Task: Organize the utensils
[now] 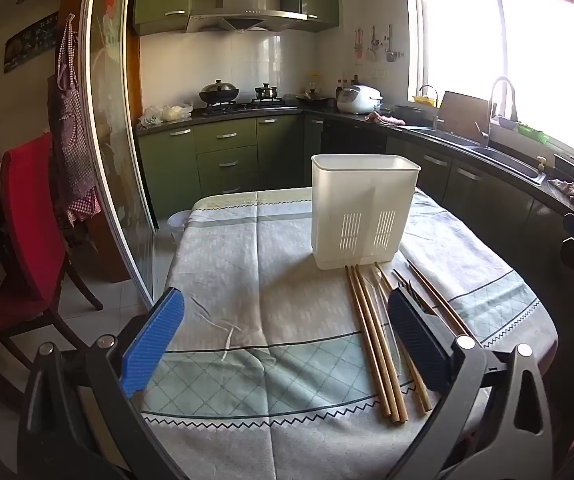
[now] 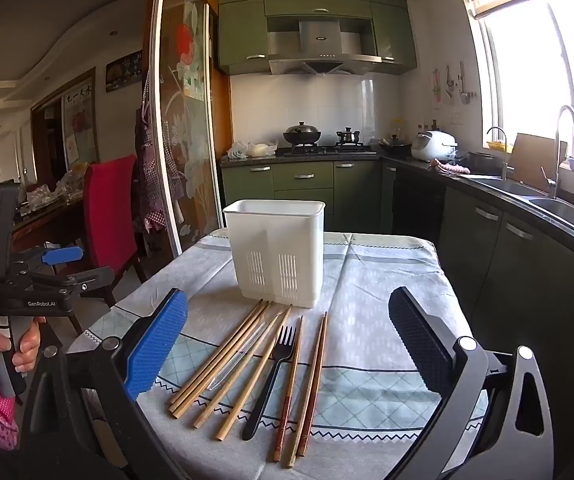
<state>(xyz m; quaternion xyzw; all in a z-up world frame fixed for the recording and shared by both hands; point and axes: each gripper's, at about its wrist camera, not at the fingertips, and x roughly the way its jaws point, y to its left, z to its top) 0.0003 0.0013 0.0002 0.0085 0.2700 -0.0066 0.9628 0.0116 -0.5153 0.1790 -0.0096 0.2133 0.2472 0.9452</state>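
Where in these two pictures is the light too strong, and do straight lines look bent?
Left wrist view: the window is blown out white, and the door frame bows strongly. Right wrist view: the window glares too, the door frame bends less; the holder and fork stay sharp.

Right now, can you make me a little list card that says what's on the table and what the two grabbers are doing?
table cover: checked cloth
holder: white utensil holder, upright, at the far side, looks empty
utensils: lying flat in front of the holder, none inside yet
fork: one black fork among the sticks
chopsticks: light bamboo chopsticks on the left, reddish chopsticks on the right
clear item: see-through utensil, type unclear
left gripper: open, holding nothing, above the cloth
right gripper: open, holding nothing, above the utensils
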